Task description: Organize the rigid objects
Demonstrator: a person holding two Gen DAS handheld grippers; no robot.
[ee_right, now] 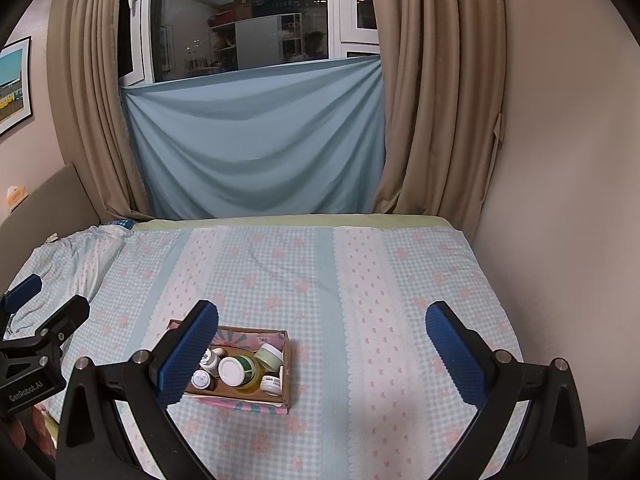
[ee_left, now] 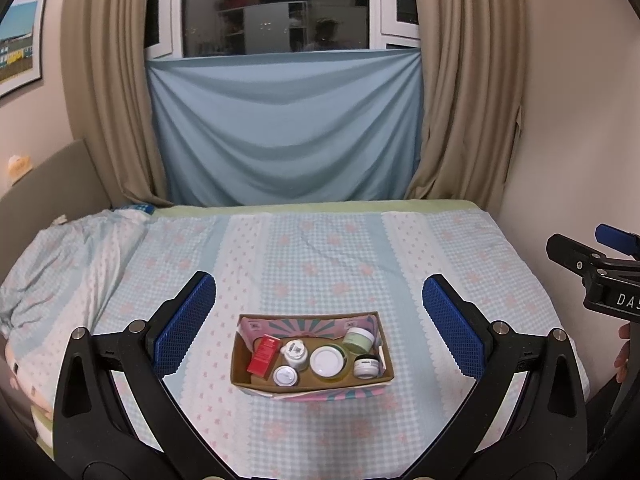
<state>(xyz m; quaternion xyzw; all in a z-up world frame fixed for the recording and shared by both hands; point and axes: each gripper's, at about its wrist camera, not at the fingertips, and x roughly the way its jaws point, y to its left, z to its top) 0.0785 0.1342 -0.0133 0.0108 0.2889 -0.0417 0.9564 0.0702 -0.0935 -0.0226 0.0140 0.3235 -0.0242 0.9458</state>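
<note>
— Checked cotton covers the bed, pale blue with pink flowers and white scalloped stripes. What lies at its edges?

— At the far edge, a blue sheet hangs below a window, with tan curtains on both sides. A plain wall runs along the right edge. A crumpled pillow and a padded headboard are on the left. Most of the bedspread around the box lies flat and bare.

— And the box?

— An open cardboard box with pink and teal printed flaps sits on the near middle of the bed. Inside are a red carton, a white bottle, a small white-capped jar, a large round jar with a white lid, a pale green jar (tilted against the right wall) and a small white jar.

— Where are the tools?

— The left gripper hangs above the box, which shows between its black arms. Its textured blue pads are spread wide, grasping nothing. The right gripper is likewise wide apart and holding nothing; the box lies to its left, partly behind one blue pad.
</note>
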